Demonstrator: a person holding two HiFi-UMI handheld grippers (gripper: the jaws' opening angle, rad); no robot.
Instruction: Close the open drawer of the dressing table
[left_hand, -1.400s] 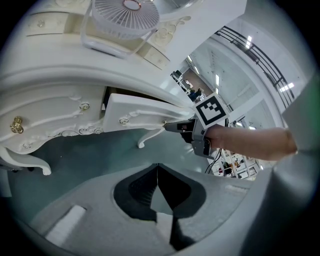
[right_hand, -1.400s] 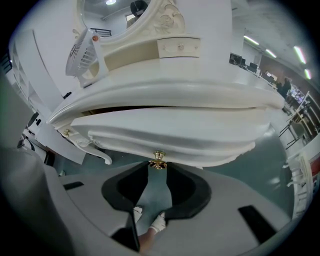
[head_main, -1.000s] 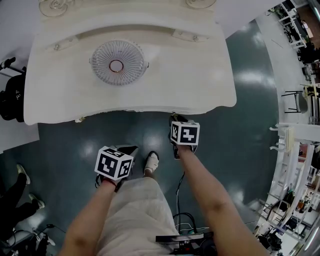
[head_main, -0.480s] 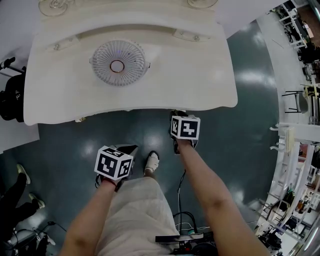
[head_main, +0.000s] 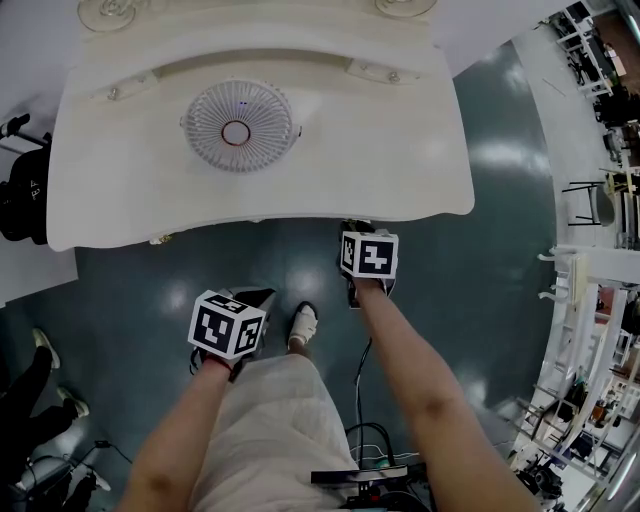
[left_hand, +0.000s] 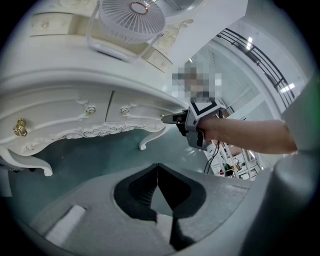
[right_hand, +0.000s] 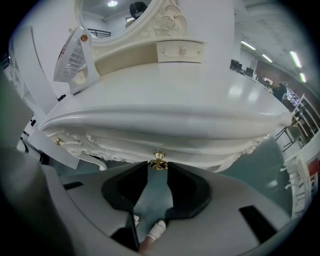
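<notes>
Drawer (left_hand: 137, 112): the right-hand front under the top of the table (head_main: 400, 150), sitting flush with the front beside it in the left gripper view, pushed in beneath the overhanging edge. Knob (right_hand: 159, 162): small, gold, at the middle of that front, right at the tips of your right gripper (right_hand: 158, 167). Right gripper: clenched on the knob, one jaw on each side of it, held level against the drawer front; in the head view its tips are tucked under the table's edge and only its marker cube shows clearly. Left gripper (left_hand: 157, 167): jaws closed tip to tip with nothing between them, held low over the floor (head_main: 480, 260), well apart from the table, beside your leg. Second knob (left_hand: 20, 127): gold, on the left-hand front, apart from both grippers. Fan (head_main: 238, 125): round, pale grille with a red centre, standing on the table top left of middle. Mirror (right_hand: 120, 12): oval, in a carved frame at the back of the table. Small drawer (right_hand: 180, 51): set in the raised shelf under the mirror, flush with it. Shoe (head_main: 304, 325): white, on the floor between your grippers.
</notes>
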